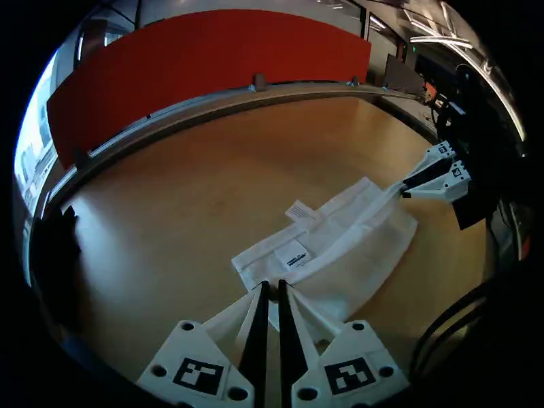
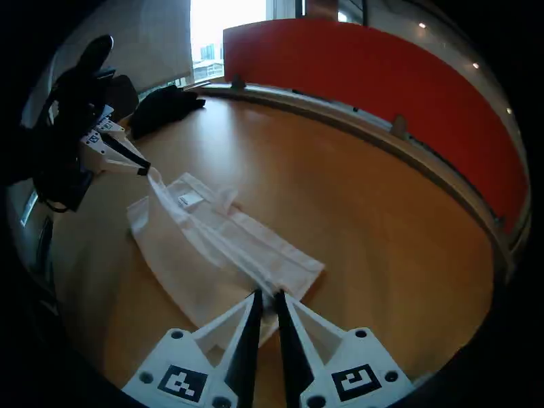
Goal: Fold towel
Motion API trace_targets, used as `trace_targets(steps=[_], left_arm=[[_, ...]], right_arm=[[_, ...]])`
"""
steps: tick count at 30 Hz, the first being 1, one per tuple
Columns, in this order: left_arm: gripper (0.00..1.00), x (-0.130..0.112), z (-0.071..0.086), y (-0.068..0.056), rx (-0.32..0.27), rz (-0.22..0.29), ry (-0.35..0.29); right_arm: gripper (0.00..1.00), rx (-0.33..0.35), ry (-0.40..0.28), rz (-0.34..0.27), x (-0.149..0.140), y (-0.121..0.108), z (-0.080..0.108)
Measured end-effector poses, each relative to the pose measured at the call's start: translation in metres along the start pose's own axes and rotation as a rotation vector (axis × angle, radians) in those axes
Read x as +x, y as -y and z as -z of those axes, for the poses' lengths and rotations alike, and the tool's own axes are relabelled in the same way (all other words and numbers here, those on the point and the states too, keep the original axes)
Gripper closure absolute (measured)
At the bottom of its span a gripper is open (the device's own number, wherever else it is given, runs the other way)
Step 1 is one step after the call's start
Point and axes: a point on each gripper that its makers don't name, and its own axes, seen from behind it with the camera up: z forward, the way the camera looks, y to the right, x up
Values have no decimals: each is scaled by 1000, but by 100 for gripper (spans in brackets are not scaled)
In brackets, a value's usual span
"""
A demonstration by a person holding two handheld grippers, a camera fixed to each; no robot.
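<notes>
You're mid-fold: the white towel point(image 1: 340, 245) lies doubled lengthwise on the tabletop point(image 1: 204, 183), well apart from the red partition point(image 1: 204, 61) and roughly parallel to it. Your left gripper point(image 1: 273, 285) and right gripper point(image 2: 266, 296) each pinch one end of the raised edge, fingers apparently clamped on cloth. Next, carry both ends across together, edge taut, before releasing.

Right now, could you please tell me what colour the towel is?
The towel is plain white, clearest in the left gripper view.
</notes>
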Motion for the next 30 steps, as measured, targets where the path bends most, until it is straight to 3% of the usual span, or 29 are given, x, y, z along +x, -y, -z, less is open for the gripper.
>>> trace_targets(steps=[6, 10, 14, 18, 20, 22, 30], left_arm=[[76, -4, -11, 5, 32, -2, 2], [74, -5, -13, 13, 61, -2, 2], [71, -4, -12, 19, 78, 3, -3], [40, -4, -10, 21, 81, 16, -4], [13, -5, -7, 21, 78, 25, -1], [4, -7, -6, 20, 76, 35, 4], [2, -17, 1, 20, 90, 33, 13]], right_arm=[[70, -53, 11, -19, -4, -12, -9], [59, -75, 8, -27, -5, -17, -9], [38, -93, 6, -33, -4, -22, -6], [12, -97, 4, -44, -4, -23, -4], [0, -92, 2, -50, -3, -21, -3], [0, -88, 0, -56, -4, -19, -2], [0, -85, -1, -58, -10, -12, 3]])
